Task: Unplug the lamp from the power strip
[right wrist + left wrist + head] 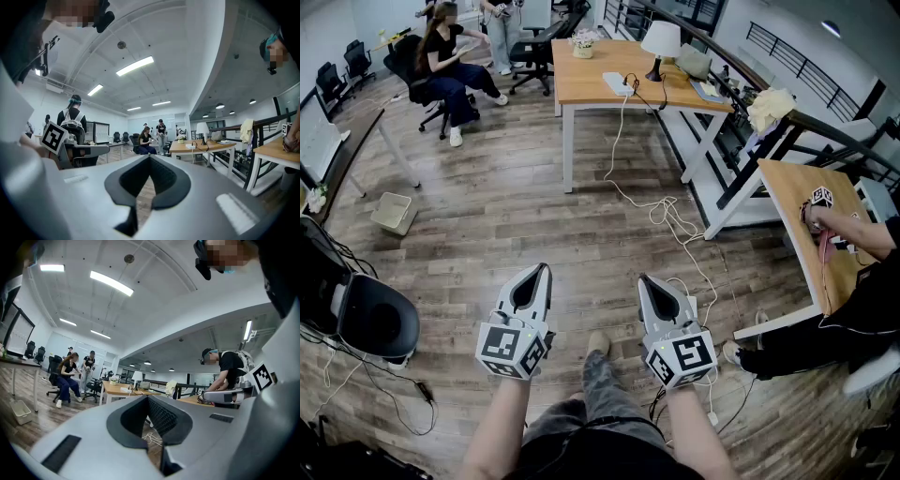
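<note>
Both claws are held level above the wooden floor, well apart from the bench at the far side of the room. The left claw is closed, its jaws brought together at the tips with nothing between them. The right claw is likewise closed and empty. The lamp, topped by a white shade, is stood on the bench, and the white power strip is laid just beside it. A black cord is run from the lamp's base to the strip. A white cable is trailed from the strip down across the floor.
</note>
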### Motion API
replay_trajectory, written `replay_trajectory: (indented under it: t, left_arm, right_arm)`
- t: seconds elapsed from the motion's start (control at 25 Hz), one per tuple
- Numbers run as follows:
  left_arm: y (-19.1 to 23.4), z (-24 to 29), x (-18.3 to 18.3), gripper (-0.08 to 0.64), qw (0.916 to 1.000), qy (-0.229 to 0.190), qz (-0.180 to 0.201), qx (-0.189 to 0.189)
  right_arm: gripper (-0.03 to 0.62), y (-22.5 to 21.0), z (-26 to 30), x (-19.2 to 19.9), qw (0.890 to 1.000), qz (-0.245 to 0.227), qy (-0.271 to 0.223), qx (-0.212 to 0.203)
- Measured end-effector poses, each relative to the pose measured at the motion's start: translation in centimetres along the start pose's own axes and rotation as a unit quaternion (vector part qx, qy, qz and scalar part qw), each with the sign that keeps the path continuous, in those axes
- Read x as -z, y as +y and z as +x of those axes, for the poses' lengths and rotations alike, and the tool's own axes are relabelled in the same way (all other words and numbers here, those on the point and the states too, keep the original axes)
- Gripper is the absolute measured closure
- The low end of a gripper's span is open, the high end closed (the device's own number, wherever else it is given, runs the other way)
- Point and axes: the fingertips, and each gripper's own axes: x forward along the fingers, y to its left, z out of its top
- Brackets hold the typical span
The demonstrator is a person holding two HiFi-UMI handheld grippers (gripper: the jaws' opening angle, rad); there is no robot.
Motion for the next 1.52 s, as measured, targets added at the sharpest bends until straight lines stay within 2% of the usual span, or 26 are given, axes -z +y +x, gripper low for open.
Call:
replay_trajectory:
  t: [0.4, 0.72, 1.04, 1.52]
  left_arm:
    - [2.3, 7.4, 0.2, 0.565, 0.9999, 0.014, 0.004, -0.005]
    - [3.3, 14.7, 0.0, 0.565, 0.9998, 0.016, 0.008, -0.002]
    - [3.9, 21.3, 0.2, 0.565, 0.9999, 0.01, 0.011, 0.002]
    - [7.0, 25.4, 0.0, 0.565, 0.9995, 0.01, 0.016, -0.023]
  right_arm:
    - [0.584, -5.2, 6.1, 0.4, 1.0, 0.011, 0.014, -0.003]
    - [0.584, -10.8, 11.2, 0.6, 0.999, 0.028, 0.015, -0.003]
    - [0.584, -15.4, 15.1, 0.8, 0.999, 0.026, 0.017, -0.008]
    - [0.584, -18.1, 20.3, 0.7, 0.999, 0.027, 0.022, -0.025]
